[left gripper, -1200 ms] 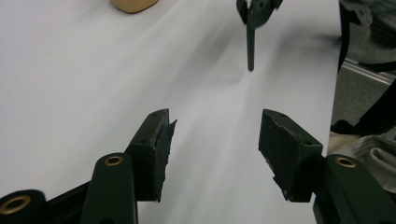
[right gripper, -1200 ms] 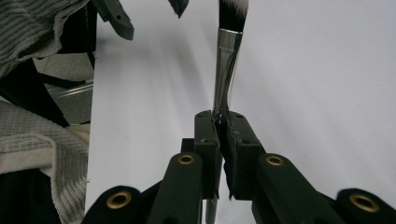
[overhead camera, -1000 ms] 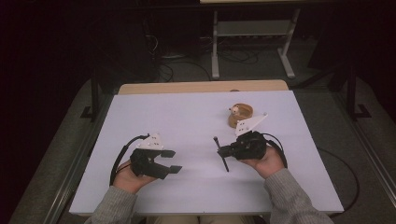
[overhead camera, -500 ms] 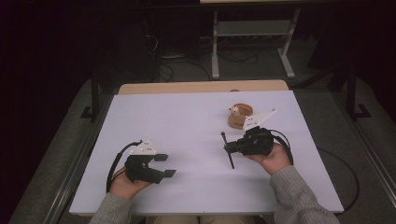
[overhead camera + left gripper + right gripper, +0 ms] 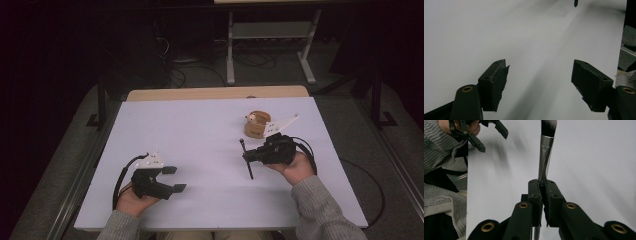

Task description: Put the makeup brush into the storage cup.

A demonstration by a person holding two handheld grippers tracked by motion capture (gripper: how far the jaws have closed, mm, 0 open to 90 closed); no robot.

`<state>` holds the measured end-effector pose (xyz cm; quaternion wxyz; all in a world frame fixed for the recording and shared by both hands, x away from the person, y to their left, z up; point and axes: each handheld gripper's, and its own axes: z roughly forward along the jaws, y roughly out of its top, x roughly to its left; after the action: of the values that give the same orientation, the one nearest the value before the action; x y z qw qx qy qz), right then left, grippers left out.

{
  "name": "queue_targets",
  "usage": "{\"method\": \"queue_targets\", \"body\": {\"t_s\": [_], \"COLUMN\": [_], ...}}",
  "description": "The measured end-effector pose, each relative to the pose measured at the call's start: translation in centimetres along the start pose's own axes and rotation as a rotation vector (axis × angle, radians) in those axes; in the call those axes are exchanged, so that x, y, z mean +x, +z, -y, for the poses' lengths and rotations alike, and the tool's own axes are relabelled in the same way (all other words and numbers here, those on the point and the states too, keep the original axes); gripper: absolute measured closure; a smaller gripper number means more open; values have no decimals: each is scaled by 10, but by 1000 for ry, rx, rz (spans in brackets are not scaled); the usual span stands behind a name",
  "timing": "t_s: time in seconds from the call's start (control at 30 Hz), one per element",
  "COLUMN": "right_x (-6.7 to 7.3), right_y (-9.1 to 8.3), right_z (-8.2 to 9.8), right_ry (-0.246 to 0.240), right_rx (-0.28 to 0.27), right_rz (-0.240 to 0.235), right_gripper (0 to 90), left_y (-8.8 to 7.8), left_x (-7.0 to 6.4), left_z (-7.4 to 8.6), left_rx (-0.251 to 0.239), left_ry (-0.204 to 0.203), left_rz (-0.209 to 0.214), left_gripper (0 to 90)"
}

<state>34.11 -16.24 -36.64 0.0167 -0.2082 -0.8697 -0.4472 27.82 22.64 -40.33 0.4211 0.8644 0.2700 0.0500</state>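
Observation:
On the white table point(image 5: 200, 130) my right gripper point(image 5: 248, 156) is shut on a make-up brush point(image 5: 246, 160) with a black handle, gripped near its middle. In the right gripper view the brush's silver ferrule point(image 5: 545, 155) and dark, white-tipped bristles rise from between the closed pads of the right gripper point(image 5: 543, 182). My left gripper point(image 5: 174, 179) rests near the front left of the table. Its jaws have just been opening and stand wide apart with nothing between them. In the left gripper view the left gripper point(image 5: 540, 66) has bare white table beyond it.
A tan round object point(image 5: 257, 124) sits just behind the right gripper. The table's front edge runs close under both hands. Beyond the far wooden edge point(image 5: 215, 93) are dark floor, cables and a metal stand point(image 5: 270, 35).
The left hand has drawn a little to the left and toward the front edge, and its jaws stand wider. The right gripper and brush have edged slightly to the right.

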Motion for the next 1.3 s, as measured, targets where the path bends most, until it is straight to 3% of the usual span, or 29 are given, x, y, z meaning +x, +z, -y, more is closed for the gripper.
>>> {"method": "queue_targets", "body": {"t_s": [0.63,1.3], "right_x": [-16,-47], "right_y": [-24,-44], "right_z": [-15,-38], "right_ry": [25,77], "right_rx": [-19,-39], "right_rz": [43,108], "right_gripper": [834,833], "left_y": [-6,-11], "left_x": [3,5], "left_z": [1,0], "left_rx": [-22,-36], "left_ry": [7,2], "left_rz": [-16,-34], "left_gripper": [265,273]}}
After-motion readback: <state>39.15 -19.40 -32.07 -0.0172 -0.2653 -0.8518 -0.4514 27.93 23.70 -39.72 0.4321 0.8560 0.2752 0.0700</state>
